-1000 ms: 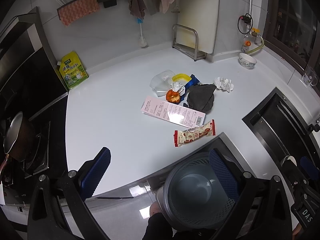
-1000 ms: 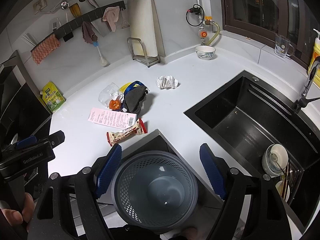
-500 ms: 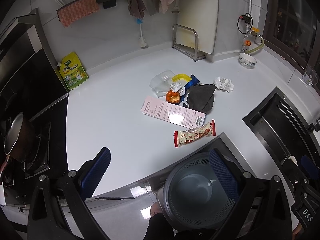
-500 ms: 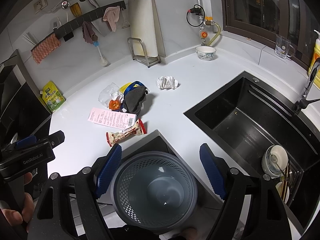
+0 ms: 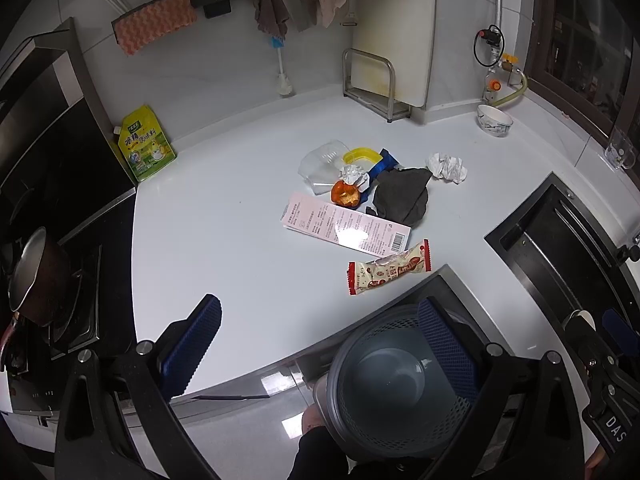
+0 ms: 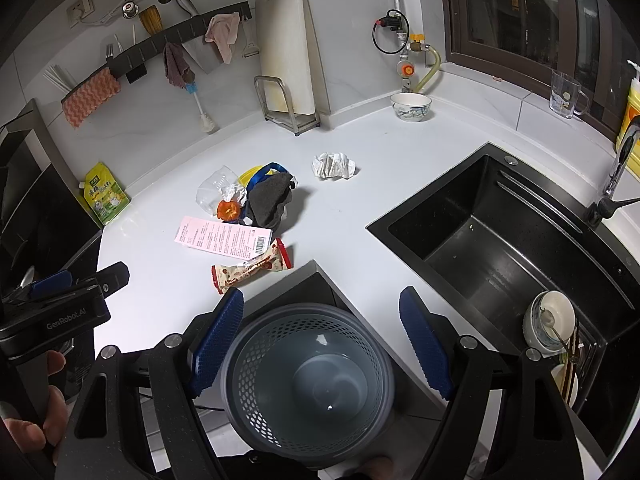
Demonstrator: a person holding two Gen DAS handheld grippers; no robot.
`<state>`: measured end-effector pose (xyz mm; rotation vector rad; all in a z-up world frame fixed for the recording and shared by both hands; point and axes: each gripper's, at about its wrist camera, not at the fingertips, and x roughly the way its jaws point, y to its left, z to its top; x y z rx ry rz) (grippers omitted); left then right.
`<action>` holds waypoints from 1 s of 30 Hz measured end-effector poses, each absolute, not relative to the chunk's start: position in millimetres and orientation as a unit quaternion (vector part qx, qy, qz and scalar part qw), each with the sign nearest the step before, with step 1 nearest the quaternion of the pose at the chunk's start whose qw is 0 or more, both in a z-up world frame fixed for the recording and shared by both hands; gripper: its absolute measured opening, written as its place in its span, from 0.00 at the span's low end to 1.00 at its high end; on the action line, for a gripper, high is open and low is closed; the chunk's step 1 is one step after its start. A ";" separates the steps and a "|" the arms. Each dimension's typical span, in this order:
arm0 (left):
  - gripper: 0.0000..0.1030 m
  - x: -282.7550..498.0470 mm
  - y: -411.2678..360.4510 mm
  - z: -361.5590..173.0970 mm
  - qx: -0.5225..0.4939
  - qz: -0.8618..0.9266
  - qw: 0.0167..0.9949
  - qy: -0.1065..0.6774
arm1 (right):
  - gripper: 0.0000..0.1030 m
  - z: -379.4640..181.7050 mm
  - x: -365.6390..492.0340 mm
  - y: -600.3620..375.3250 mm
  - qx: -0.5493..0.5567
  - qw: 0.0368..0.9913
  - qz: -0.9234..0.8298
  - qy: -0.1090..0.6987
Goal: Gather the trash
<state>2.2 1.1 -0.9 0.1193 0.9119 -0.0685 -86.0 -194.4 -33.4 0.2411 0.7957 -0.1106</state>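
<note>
A pile of trash lies mid-counter: a red-and-white snack wrapper (image 5: 390,272) (image 6: 252,266), a pink printed paper (image 5: 344,226) (image 6: 224,238), an orange fruit piece (image 5: 346,194), a dark crumpled bag (image 5: 402,196) (image 6: 270,200), clear plastic (image 5: 322,164) and a crumpled tissue (image 5: 447,166) (image 6: 333,166). A grey mesh bin (image 5: 392,384) (image 6: 312,384) stands on the floor below the counter corner. My left gripper (image 5: 320,302) is open over the counter's front edge. My right gripper (image 6: 322,294) is open above the bin. Neither holds anything.
A black sink (image 6: 500,240) with dishes lies to the right. A stove with a pot (image 5: 36,276) is at the left. A green pouch (image 5: 146,144), a cutting-board rack (image 5: 376,84), a bowl (image 6: 411,106) and a glass cup (image 6: 566,94) line the back wall.
</note>
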 end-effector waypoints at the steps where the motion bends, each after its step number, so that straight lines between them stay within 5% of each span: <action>1: 0.94 1.4 0.3 -0.4 0.057 -0.033 0.895 0.440 | 0.74 -33.2 -86.0 -194.6 0.117 0.913 -0.054 0.386; 30: 0.94 3.0 0.9 0.2 0.057 -0.033 0.896 0.439 | 0.74 -33.2 -86.9 -193.2 0.114 0.914 -0.053 0.385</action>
